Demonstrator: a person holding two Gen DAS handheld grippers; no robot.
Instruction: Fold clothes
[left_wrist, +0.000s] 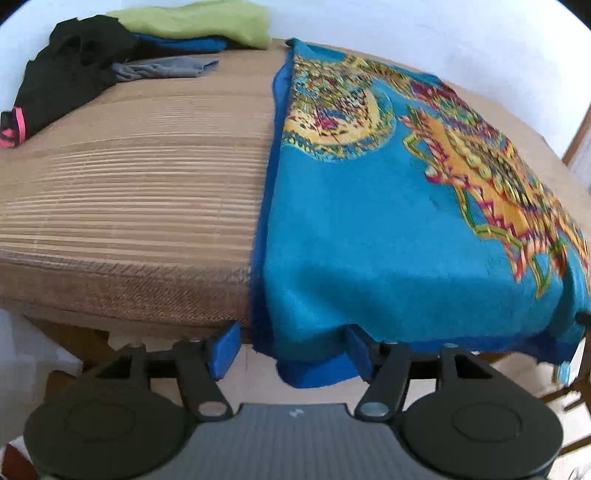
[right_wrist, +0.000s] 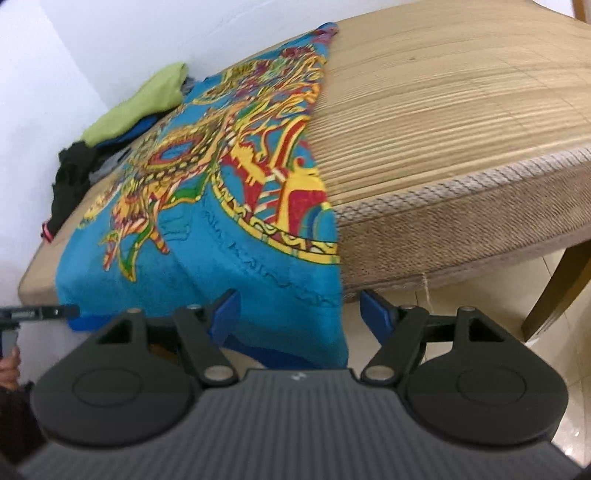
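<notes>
A bright blue towel with a yellow, red and green pattern (left_wrist: 369, 221) lies spread on the bed and hangs over its near edge. My left gripper (left_wrist: 291, 350) is open, its blue fingers on either side of the towel's hanging left corner. The same towel (right_wrist: 207, 258) fills the left of the right wrist view. My right gripper (right_wrist: 299, 317) is open, its fingers spread on either side of the towel's hanging right corner. The tip of the left gripper (right_wrist: 40, 312) shows at the far left edge there, next to a person's hand (right_wrist: 9, 369).
The bed carries a tan woven mat (left_wrist: 129, 184). A pile of clothes lies at its far side by the white wall: a green garment (left_wrist: 199, 20), a black one with pink trim (left_wrist: 70, 70), a grey one (left_wrist: 166, 68). A wooden bed leg (right_wrist: 554, 291) stands on pale floor tiles.
</notes>
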